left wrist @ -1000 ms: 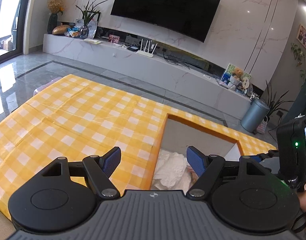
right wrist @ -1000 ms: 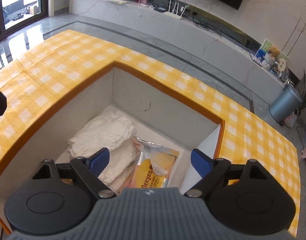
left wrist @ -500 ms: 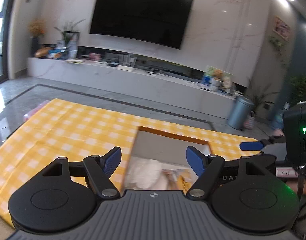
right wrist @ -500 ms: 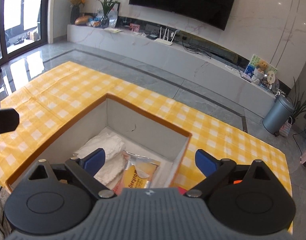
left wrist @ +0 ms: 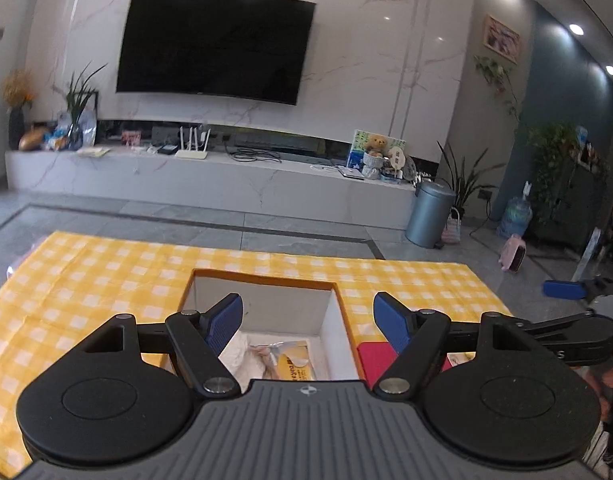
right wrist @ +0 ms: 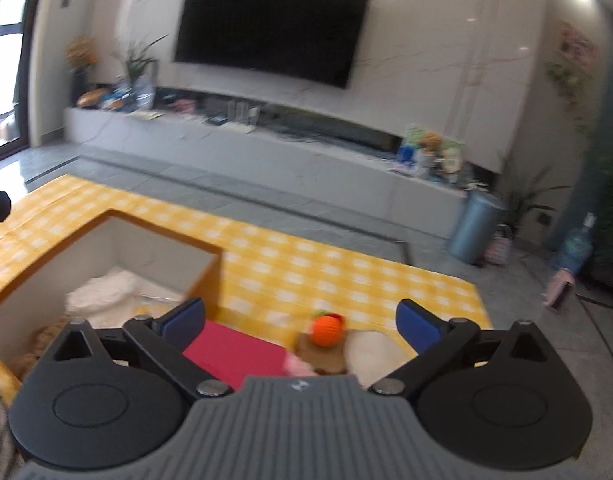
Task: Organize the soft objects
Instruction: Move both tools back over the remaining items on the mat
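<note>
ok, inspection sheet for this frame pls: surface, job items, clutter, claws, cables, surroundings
Surface: yellow checked cloth with open box sunk in it.
Job's things: white cloth and yellow packet inside the box; red pad, orange knitted toy, white round item out on the cloth.
Clutter: nothing seen.
Claws: left claw open, empty, over the box; right claw open, empty, over the loose items.
Cables: tangle on TV ledge.
Surroundings: TV, bin, plants.
</note>
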The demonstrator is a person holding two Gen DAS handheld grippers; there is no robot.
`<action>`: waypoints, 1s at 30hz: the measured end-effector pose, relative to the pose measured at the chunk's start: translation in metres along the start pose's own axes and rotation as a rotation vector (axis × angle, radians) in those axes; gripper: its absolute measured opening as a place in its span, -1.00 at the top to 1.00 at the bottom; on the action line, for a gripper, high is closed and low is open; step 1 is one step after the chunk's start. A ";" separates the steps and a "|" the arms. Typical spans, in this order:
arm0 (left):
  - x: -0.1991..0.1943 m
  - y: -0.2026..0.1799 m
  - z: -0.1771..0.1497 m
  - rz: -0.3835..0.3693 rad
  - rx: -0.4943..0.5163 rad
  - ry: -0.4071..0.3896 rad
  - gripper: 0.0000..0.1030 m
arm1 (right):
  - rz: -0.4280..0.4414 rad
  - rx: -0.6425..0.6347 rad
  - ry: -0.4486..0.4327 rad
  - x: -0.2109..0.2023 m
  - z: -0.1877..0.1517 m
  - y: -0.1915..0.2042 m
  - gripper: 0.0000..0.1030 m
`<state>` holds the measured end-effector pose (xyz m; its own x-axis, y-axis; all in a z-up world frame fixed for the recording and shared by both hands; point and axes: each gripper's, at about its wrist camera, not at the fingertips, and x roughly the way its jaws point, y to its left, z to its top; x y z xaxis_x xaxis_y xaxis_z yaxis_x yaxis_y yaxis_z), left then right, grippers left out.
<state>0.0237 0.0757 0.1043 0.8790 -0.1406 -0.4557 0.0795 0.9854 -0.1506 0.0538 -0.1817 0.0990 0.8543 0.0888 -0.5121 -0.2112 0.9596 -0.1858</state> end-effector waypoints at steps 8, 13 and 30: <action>0.027 -0.068 -0.009 -0.024 0.125 0.066 -0.70 | -0.100 0.102 0.077 0.005 -0.051 -0.060 -0.95; 0.048 -0.099 -0.019 -0.041 0.170 0.141 -0.70 | -0.134 0.186 0.115 0.017 -0.072 -0.092 -0.95; 0.134 -0.215 -0.085 -0.102 0.088 0.323 -0.60 | -0.155 0.448 0.216 0.037 -0.123 -0.158 -0.95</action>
<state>0.0844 -0.1630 0.0012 0.6711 -0.2479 -0.6987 0.2114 0.9673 -0.1401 0.0607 -0.3628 0.0066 0.7316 -0.0750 -0.6775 0.1744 0.9814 0.0797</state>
